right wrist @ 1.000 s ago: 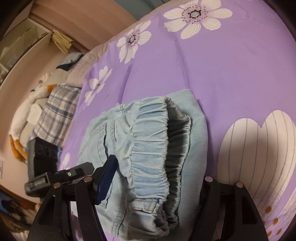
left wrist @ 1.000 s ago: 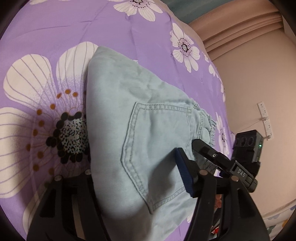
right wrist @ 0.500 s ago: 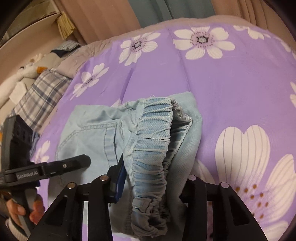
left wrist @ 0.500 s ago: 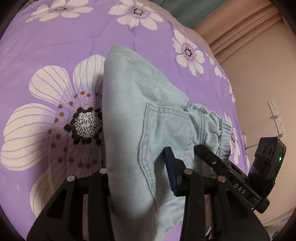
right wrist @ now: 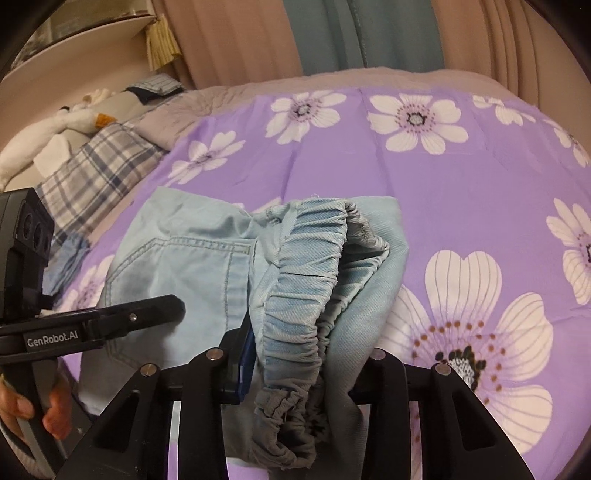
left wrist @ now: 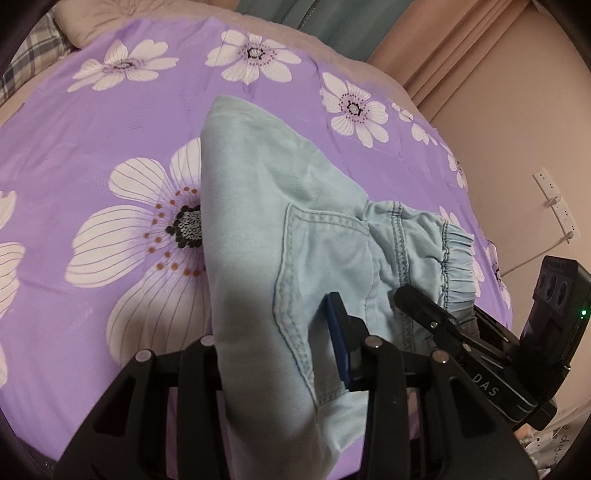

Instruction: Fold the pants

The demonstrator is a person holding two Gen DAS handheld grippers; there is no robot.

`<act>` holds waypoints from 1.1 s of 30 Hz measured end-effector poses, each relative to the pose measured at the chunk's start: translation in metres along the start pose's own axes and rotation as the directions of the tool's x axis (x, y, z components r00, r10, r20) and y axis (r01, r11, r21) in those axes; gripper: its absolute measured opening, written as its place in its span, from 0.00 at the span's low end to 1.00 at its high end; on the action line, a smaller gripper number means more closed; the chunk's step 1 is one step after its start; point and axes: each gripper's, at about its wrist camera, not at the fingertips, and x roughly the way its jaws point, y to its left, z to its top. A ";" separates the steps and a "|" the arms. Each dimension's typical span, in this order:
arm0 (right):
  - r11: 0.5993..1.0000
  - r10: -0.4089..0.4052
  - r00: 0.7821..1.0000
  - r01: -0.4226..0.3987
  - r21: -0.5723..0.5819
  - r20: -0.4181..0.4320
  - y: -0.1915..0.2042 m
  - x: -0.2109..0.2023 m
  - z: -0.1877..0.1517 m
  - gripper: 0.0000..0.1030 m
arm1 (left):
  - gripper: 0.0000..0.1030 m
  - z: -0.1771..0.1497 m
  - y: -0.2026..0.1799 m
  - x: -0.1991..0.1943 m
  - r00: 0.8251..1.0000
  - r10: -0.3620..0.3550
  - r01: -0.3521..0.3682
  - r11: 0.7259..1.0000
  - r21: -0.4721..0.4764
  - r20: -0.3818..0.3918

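Lifting both near corners of the pants (left wrist: pixel 258 229) off the bed (left wrist: pixel 110 122) looks like the step in hand, a fold toward the far edge. Left wrist view: left gripper (left wrist: pixel 273 354) is clenched on the near side of the light denim, cloth bunched between its fingers, blue pad (left wrist: pixel 338 343) pressed to the back-pocket panel; the far end of the pants lies on the purple floral cover. Right gripper (left wrist: pixel 436 325) shows at the right by the elastic waistband (left wrist: pixel 456 266). Plenty of bare cover left and beyond; bed edge and wall sit close on the right, with a power strip (left wrist: pixel 554 203) on the wall. Right wrist view: right gripper (right wrist: pixel 303 365) grips the gathered waistband (right wrist: pixel 306 280), jaws closing the last bit on it, cloth draped over the fingers. Left gripper (right wrist: pixel 147 314) is at the left, held by a hand (right wrist: pixel 33 410). Next move, as I judge it: carry both held corners forward together and level, lay them on the far part, then let go. Room ahead is open; plaid pillow (right wrist: pixel 96 162) and plush toy (right wrist: pixel 66 122) are well apart at far left, curtains (right wrist: pixel 332 33) behind the bed.
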 end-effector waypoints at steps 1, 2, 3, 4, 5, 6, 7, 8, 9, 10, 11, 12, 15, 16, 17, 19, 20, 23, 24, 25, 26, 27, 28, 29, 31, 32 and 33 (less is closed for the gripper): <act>1.000 0.003 1.000 -0.003 -0.006 0.007 0.003 -0.004 -0.001 0.38 | 0.35 -0.002 -0.001 -0.004 1.000 0.004 -0.004 1.000 0.004 0.004; 1.000 0.006 1.000 -0.006 -0.013 0.014 0.005 -0.008 -0.001 0.38 | 0.35 -0.004 -0.003 -0.009 1.000 0.011 -0.011 1.000 0.011 0.010; 1.000 0.007 1.000 -0.007 -0.022 0.021 0.008 -0.012 -0.001 0.38 | 0.35 -0.005 -0.005 -0.013 1.000 0.018 -0.018 1.000 0.018 0.017; 1.000 0.008 1.000 -0.007 -0.028 0.025 0.011 -0.014 -0.002 0.38 | 0.35 -0.007 -0.008 -0.018 0.999 0.023 -0.024 0.999 0.024 0.025; 0.999 0.010 0.999 -0.009 -0.036 0.030 0.014 -0.018 -0.002 0.38 | 0.35 -0.009 -0.009 -0.021 0.999 0.026 -0.026 0.999 0.026 0.029; 0.999 0.011 0.999 -0.009 -0.041 0.035 0.015 -0.020 -0.003 0.38 | 0.35 -0.010 -0.010 -0.024 0.999 0.027 -0.028 0.999 0.028 0.034; 0.999 0.012 0.999 -0.010 -0.046 0.039 0.018 -0.022 -0.003 0.38 | 0.35 -0.010 -0.011 -0.027 0.999 0.026 -0.027 0.999 0.030 0.036; 0.999 0.012 0.999 -0.010 -0.052 0.042 0.020 -0.025 -0.004 0.38 | 0.35 -0.011 -0.011 -0.029 0.999 0.024 -0.026 0.999 0.034 0.037; 0.998 0.012 0.999 -0.009 -0.059 0.047 0.021 -0.028 -0.004 0.38 | 0.35 -0.011 -0.012 -0.031 0.999 0.020 -0.022 0.999 0.036 0.038; 0.998 0.010 0.999 -0.007 -0.064 0.051 0.023 -0.030 -0.004 0.38 | 0.35 -0.011 -0.012 -0.033 0.999 0.017 -0.018 0.999 0.036 0.040; 0.998 0.009 0.998 -0.005 -0.069 0.054 0.024 -0.031 -0.004 0.38 | 0.35 -0.012 -0.011 -0.036 0.999 0.016 -0.017 0.999 0.037 0.042; 0.997 0.009 0.998 -0.005 -0.071 0.057 0.025 -0.032 -0.005 0.38 | 0.35 -0.013 -0.012 -0.038 0.999 0.017 -0.018 0.999 0.037 0.043; 0.997 0.015 0.998 -0.010 -0.072 0.061 0.026 -0.036 -0.006 0.38 | 0.35 -0.014 -0.013 -0.043 0.999 0.020 -0.022 0.999 0.037 0.049; 0.997 0.015 0.998 -0.010 -0.074 0.063 0.027 -0.037 -0.006 0.38 | 0.35 -0.013 -0.013 -0.045 0.998 0.023 -0.025 0.999 0.037 0.050; 0.997 0.016 0.998 -0.011 -0.078 0.066 0.028 -0.038 -0.006 0.38 | 0.35 -0.013 -0.013 -0.046 0.998 0.025 -0.027 0.999 0.039 0.051; 0.996 0.018 0.997 -0.012 -0.089 0.072 0.029 -0.040 -0.005 0.38 | 0.35 -0.012 -0.014 -0.050 0.998 0.021 -0.023 0.999 0.036 0.057; 0.995 0.018 0.997 -0.010 -0.095 0.077 0.030 -0.042 -0.004 0.38 | 0.35 -0.012 -0.014 -0.052 0.998 0.019 -0.022 0.999 0.037 0.063; 0.995 0.020 0.995 -0.010 -0.103 0.098 0.032 -0.047 -0.002 0.38 | 0.35 -0.012 -0.016 -0.058 0.997 0.018 -0.021 0.999 0.042 0.079; 0.995 0.023 0.994 -0.012 -0.103 0.103 0.032 -0.048 -0.001 0.38 | 0.35 -0.011 -0.017 -0.060 0.996 0.017 -0.021 0.999 0.046 0.086; 0.994 0.025 0.994 -0.013 -0.106 0.108 0.031 -0.048 0.001 0.38 | 0.35 -0.010 -0.018 -0.062 0.996 0.017 -0.021 0.999 0.050 0.092; 0.994 0.024 0.993 -0.011 -0.110 0.117 0.032 -0.050 0.003 0.38 | 0.35 -0.010 -0.019 -0.065 0.995 0.017 -0.023 0.998 0.054 0.101; 0.993 0.024 0.992 -0.010 -0.114 0.125 0.033 -0.052 0.003 0.38 | 0.35 -0.009 -0.020 -0.067 0.994 0.018 -0.025 0.998 0.059 0.108; 0.993 0.024 0.991 -0.008 -0.118 0.130 0.033 -0.052 0.004 0.38 | 0.35 -0.009 -0.021 -0.068 0.993 0.020 -0.027 0.998 0.064 0.113; 0.992 0.023 0.990 -0.006 -0.123 0.137 0.034 -0.054 0.005 0.38 | 0.35 -0.009 -0.022 -0.070 0.993 0.022 -0.030 0.997 0.067 0.120; 0.992 0.024 0.989 -0.005 -0.127 0.146 0.035 -0.055 0.007 0.38 | 0.35 -0.007 -0.024 -0.071 0.992 0.023 -0.032 0.997 0.071 0.128; 0.992 0.023 0.988 -0.004 -0.129 0.150 0.036 -0.056 0.007 0.38 | 0.35 -0.006 -0.025 -0.073 0.991 0.023 -0.032 0.997 0.074 0.132; 0.991 0.022 0.988 -0.001 -0.131 0.155 0.036 -0.057 0.008 0.38 | 0.35 -0.006 -0.025 -0.074 0.991 0.022 -0.033 0.996 0.077 0.135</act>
